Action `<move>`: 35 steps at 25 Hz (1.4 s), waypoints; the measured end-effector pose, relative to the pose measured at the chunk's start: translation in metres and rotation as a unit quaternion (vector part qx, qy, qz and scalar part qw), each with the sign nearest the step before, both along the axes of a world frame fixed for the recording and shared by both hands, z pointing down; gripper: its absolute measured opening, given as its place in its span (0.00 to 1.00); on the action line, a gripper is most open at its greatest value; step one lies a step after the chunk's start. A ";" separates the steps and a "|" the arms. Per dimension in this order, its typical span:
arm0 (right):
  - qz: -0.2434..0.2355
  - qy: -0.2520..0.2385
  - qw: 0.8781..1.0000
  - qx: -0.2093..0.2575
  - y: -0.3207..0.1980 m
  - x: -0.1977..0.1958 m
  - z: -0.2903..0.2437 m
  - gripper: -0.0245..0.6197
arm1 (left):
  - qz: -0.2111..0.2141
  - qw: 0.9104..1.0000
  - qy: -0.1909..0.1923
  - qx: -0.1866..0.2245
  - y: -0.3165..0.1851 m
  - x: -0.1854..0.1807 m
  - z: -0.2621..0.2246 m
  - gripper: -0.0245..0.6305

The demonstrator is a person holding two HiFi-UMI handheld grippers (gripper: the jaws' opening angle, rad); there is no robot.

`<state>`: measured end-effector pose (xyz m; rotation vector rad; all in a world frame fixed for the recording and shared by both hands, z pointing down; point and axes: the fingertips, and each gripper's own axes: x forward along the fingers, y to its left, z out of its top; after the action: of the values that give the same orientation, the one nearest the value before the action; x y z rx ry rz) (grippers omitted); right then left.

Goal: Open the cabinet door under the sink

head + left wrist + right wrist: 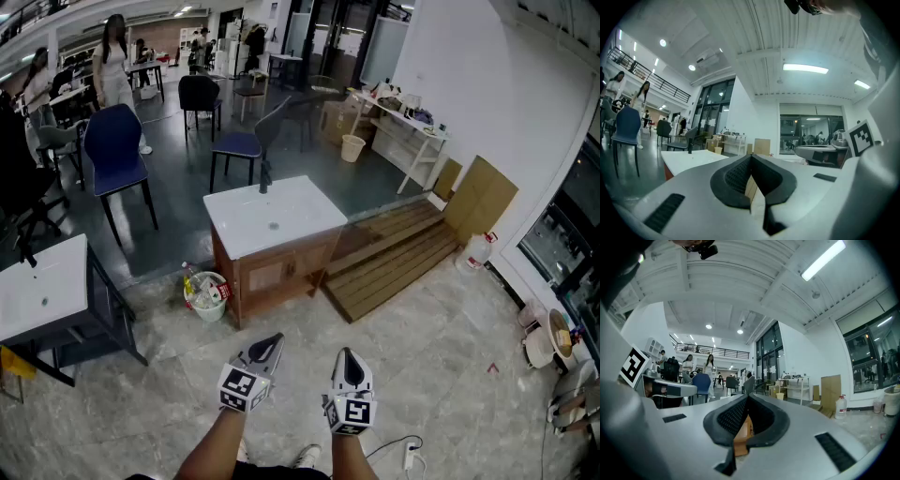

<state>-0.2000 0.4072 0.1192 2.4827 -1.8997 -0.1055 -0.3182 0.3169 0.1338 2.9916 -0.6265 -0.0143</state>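
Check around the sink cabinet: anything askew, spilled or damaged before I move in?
Nothing looks damaged or spilled. The sink cabinet stands upright, its doors shut. A full waste bin sits by its left front corner as seen from the head view, and a wooden platform lies beside its right.

- We see a brown wooden cabinet (281, 272) under a smooth white sink top (281, 211).
- We see a polished tiled floor (441, 356) and a slatted wooden platform (394, 258).
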 end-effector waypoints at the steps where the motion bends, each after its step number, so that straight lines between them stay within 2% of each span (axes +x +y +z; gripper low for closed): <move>1: 0.000 0.000 1.000 0.000 -0.001 0.000 0.000 0.07 | 0.000 1.000 0.001 0.000 0.000 0.000 0.000 0.07; 12: -0.012 -0.008 1.000 0.008 -0.010 -0.011 -0.004 0.07 | 0.009 1.000 0.004 -0.003 -0.005 -0.005 -0.003 0.07; 18: 0.004 -0.009 1.000 0.019 -0.022 -0.025 -0.003 0.07 | 0.018 1.000 0.017 0.001 -0.019 -0.022 0.005 0.07; 23: 0.000 -0.002 1.000 0.009 -0.038 -0.032 -0.001 0.07 | 0.015 1.000 0.015 -0.021 -0.038 -0.025 0.018 0.07; 29: -0.010 -0.015 1.000 0.017 -0.070 -0.005 0.011 0.07 | 0.014 1.000 -0.013 -0.010 -0.064 0.001 0.021 0.07; 35: -0.027 -0.035 0.998 0.038 -0.114 0.086 0.017 0.07 | 0.011 0.998 -0.063 0.003 -0.095 0.091 0.025 0.07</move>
<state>-0.1137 0.2934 0.1366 2.5161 -2.0272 -0.0944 -0.2271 0.2223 0.1589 3.0233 -0.6056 0.1761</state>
